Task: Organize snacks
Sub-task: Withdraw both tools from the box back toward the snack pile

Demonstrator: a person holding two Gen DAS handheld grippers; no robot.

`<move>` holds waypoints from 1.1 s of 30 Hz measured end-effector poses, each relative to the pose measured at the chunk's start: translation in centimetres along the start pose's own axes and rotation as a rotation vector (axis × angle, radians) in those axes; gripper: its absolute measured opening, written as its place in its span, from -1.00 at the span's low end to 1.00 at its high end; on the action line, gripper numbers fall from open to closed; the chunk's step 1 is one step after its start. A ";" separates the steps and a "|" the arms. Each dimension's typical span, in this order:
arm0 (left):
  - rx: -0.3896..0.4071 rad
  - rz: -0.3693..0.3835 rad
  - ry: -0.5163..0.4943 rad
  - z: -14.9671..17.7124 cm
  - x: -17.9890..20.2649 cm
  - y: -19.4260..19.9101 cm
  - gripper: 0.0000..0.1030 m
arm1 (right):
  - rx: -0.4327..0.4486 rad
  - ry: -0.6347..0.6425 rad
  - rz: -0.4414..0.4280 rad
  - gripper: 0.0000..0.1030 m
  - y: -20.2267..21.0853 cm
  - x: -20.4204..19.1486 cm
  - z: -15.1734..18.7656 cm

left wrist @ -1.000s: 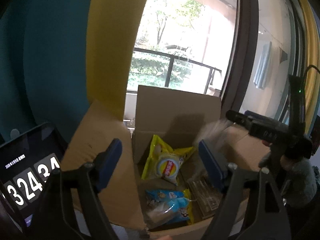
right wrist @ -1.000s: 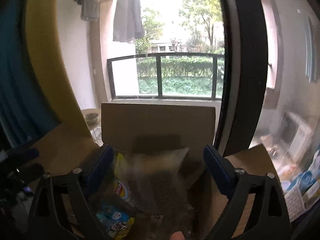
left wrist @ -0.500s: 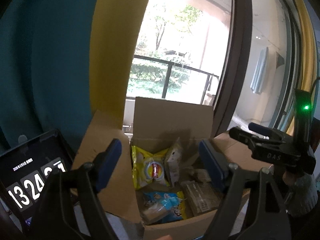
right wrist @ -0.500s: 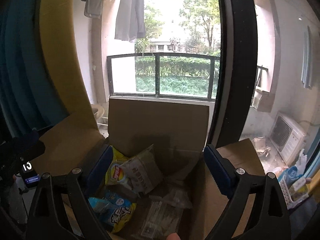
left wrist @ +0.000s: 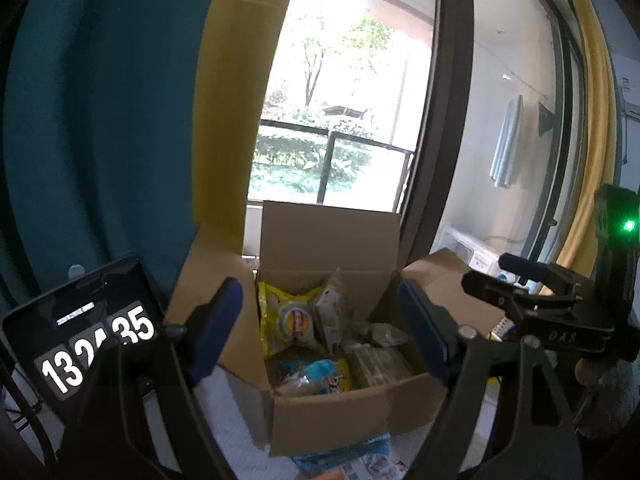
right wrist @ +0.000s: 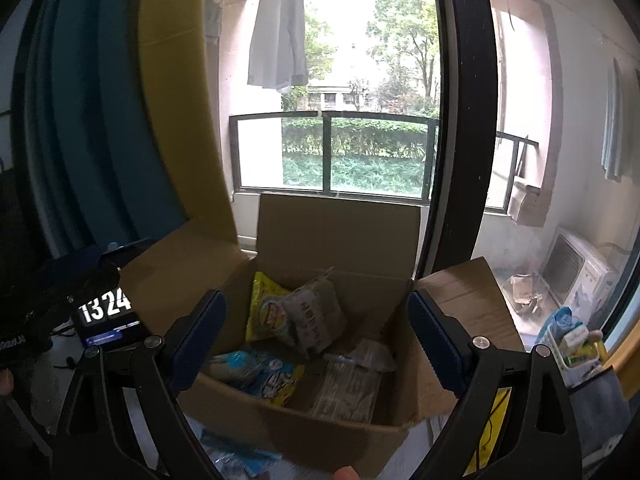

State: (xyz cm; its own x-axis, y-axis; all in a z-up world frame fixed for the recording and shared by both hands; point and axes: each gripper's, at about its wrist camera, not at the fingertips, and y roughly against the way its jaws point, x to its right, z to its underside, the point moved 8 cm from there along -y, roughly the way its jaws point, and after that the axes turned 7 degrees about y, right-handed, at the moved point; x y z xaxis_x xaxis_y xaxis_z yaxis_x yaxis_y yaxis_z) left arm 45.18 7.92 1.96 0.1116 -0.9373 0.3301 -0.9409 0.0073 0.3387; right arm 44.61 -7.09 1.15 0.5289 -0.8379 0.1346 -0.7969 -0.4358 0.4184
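The left claw (left wrist: 320,330) gapes empty before the open cardboard box (left wrist: 352,416). Inside, a yellow chip bag (left wrist: 284,320) leans at eleven o'clock, with a blue snack packet (left wrist: 320,376) at seven. The right claw (left wrist: 520,280) hovers at three o'clock.

This looks like a room in a home, an apartment on a low floor; a tall glass door (right wrist: 460,120) opens to a small balcony with a dark railing (right wrist: 332,116), where a shirt (right wrist: 278,36) hangs to dry; teal and yellow curtains (left wrist: 100,120) frame the glass; outside are a hedge and trees; an air-conditioner unit (right wrist: 576,272) sits on the balcony floor; a cardboard box (right wrist: 336,232) of snack bags stands by the door.
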 end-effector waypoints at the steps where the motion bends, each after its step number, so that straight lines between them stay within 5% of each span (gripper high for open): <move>1: 0.004 -0.002 0.000 0.1 0.0 0.4 0.59 | 0.001 -0.002 -0.005 0.82 0.5 -0.2 0.1; 15: 0.021 -0.035 0.015 2.5 -1.6 6.7 0.59 | -0.027 0.018 -0.067 0.82 4.6 -4.5 4.0; 33: -0.075 -0.121 0.059 10.7 -6.5 11.1 0.60 | -0.238 0.048 -0.196 0.82 2.7 -12.0 15.0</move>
State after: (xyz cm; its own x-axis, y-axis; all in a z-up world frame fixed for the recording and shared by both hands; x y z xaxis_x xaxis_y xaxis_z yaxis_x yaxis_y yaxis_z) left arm 30.58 10.39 -5.84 0.2431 -0.9109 0.3335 -0.8932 -0.0762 0.4431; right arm 31.68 -3.11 -12.78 0.6833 -0.7267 0.0705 -0.5909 -0.4937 0.6381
